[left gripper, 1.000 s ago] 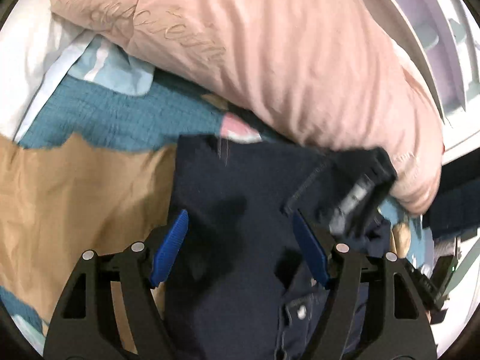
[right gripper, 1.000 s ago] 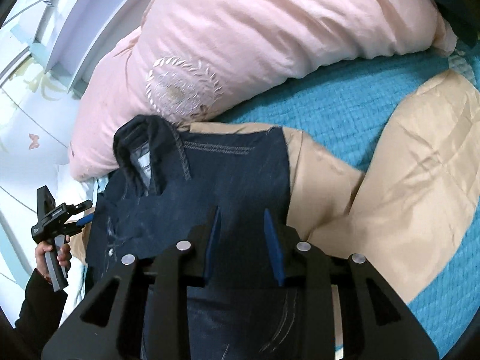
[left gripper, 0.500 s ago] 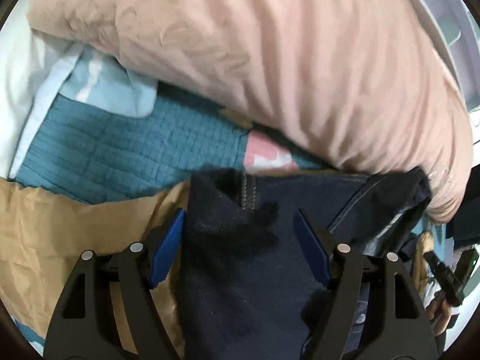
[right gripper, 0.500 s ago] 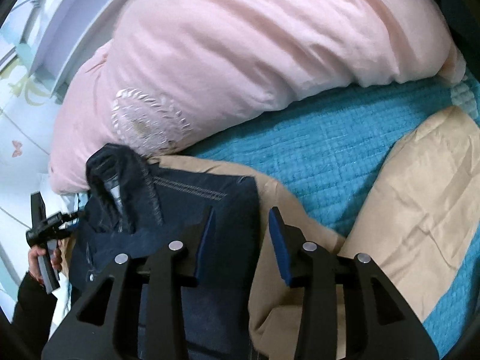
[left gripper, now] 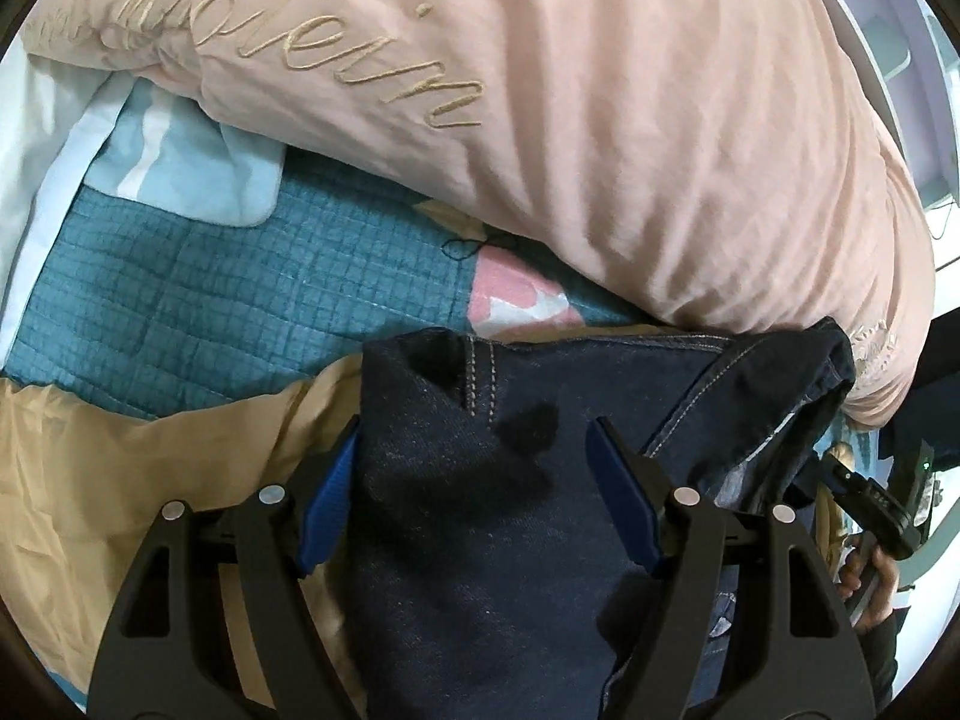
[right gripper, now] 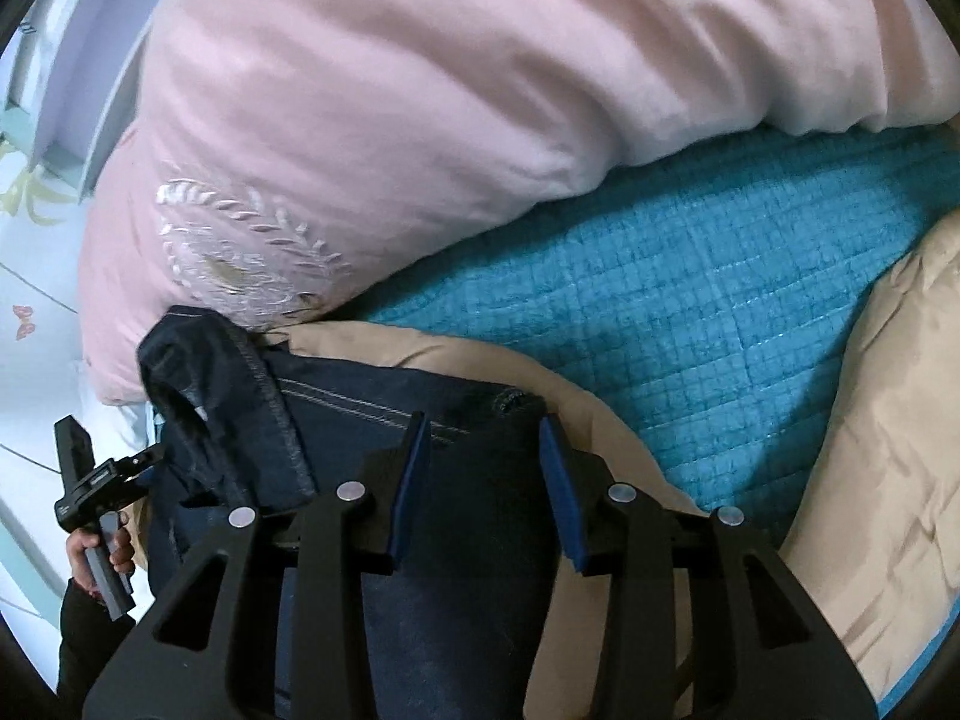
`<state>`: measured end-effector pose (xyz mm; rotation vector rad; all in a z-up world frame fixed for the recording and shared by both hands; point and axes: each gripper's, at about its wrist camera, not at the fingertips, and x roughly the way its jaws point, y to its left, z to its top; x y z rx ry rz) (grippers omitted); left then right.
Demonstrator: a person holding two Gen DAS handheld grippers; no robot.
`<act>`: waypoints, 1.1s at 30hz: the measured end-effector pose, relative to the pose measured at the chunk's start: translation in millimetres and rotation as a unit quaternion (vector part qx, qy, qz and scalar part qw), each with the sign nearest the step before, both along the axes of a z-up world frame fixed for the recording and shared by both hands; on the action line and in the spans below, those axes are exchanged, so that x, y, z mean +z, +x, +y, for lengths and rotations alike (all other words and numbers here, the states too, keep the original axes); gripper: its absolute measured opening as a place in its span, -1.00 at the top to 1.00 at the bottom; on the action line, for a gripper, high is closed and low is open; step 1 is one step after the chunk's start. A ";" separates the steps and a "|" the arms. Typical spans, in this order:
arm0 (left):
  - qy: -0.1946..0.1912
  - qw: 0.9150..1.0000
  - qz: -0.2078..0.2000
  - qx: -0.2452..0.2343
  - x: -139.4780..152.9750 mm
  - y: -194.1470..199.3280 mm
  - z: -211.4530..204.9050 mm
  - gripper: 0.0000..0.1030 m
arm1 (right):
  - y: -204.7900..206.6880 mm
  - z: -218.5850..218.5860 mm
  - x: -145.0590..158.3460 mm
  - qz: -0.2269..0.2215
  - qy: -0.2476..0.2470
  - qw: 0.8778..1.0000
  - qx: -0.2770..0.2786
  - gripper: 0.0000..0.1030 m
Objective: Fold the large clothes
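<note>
On the teal quilt (left gripper: 198, 300), jeans (left gripper: 480, 510) lie between both open tools (left gripper: 480, 492).

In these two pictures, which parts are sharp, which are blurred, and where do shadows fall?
Left wrist view: sharp; the script on the pink duvet reads crisply, and dark shadow patches lie on the dark jeans. Right wrist view: the duvet's top is soft and blurred, while the teal quilt grid is clearer. Both views bend at the edges with dark fisheye corners.
</note>
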<state>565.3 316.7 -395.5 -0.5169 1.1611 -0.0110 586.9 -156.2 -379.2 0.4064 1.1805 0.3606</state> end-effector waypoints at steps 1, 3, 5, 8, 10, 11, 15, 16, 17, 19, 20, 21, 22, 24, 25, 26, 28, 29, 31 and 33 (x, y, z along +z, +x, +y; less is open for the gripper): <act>-0.002 1.000 0.000 0.001 -0.9 0.8 0.6 -0.43 | 0.7 0.2 -0.2 0.000 0.001 1.000 0.001 0.28; -0.002 1.000 -0.002 -0.001 -0.6 1.2 1.6 -0.43 | 0.0 1.3 2.3 -0.003 0.002 1.000 0.009 0.28; -0.009 1.000 -0.005 -0.003 -0.9 0.8 8.0 -0.43 | -1.3 3.2 6.9 -0.011 0.001 1.000 0.022 0.32; -0.018 1.000 -0.009 0.000 2.1 1.1 13.6 -0.38 | 1.6 2.3 2.7 -0.007 -0.016 1.000 0.021 0.32; -0.015 1.000 -0.010 0.003 3.0 2.1 18.7 -0.34 | 2.5 1.6 -2.4 -0.006 -0.026 1.000 0.014 0.29; -0.012 1.000 -0.007 0.003 2.2 3.1 21.0 -0.32 | 2.3 1.4 -4.3 -0.007 -0.025 1.000 0.014 0.29; 0.005 1.000 -0.006 0.000 6.1 4.0 26.7 0.08 | -2.3 5.9 -0.7 -0.030 -0.054 0.998 0.016 0.70; 0.017 1.000 -0.009 0.000 8.6 3.2 27.5 0.17 | -3.9 6.1 1.8 -0.036 -0.059 0.997 0.016 0.80; 0.021 1.000 -0.013 -0.005 9.5 3.0 27.2 0.33 | -5.6 5.3 4.9 -0.042 -0.058 0.997 0.017 0.82; 0.034 0.999 -0.023 -0.009 15.2 1.2 26.0 0.51 | -9.4 3.0 12.8 -0.054 -0.055 0.997 0.017 0.86; 0.037 0.999 -0.027 -0.011 17.9 0.1 24.6 0.61 | -11.2 3.6 15.1 -0.058 -0.055 0.997 0.017 0.86; 0.042 0.999 -0.032 -0.011 22.3 -1.3 23.0 0.66 | -14.1 4.5 19.4 -0.065 -0.057 0.996 0.018 0.86; 0.045 0.998 -0.039 -0.012 26.8 -3.2 22.7 0.68 | -17.2 5.8 24.0 -0.071 -0.058 0.996 0.019 0.87; 0.053 0.997 -0.051 -0.013 37.1 -8.4 22.6 0.77 | -23.5 7.7 33.8 -0.085 -0.056 0.995 0.019 0.87; 0.052 0.997 -0.054 -0.013 41.9 -11.2 25.0 0.79 | -26.3 8.4 39.0 -0.090 -0.054 0.994 0.021 0.87; 0.050 0.997 -0.061 -0.009 48.4 -15.1 26.8 0.80 | -29.3 9.3 44.9 -0.096 -0.052 0.994 0.021 0.88; 0.039 0.997 -0.073 -0.009 58.3 -23.2 28.4 0.81 | -33.6 13.6 51.8 -0.101 -0.049 0.993 0.023 0.88; 0.037 0.996 -0.080 -0.005 64.0 -27.7 29.7 0.82 | -36.4 14.5 55.9 -0.104 -0.047 0.993 0.023 0.88; 0.028 0.996 -0.090 -0.005 73.1 -37.8 37.0 0.83 | -44.8 16.0 66.8 -0.113 -0.038 0.993 0.025 0.88; 0.022 0.994 -0.106 -0.009 88.2 -52.2 31.8 0.83 | -52.4 17.1 76.2 -0.121 -0.035 0.992 0.027 0.89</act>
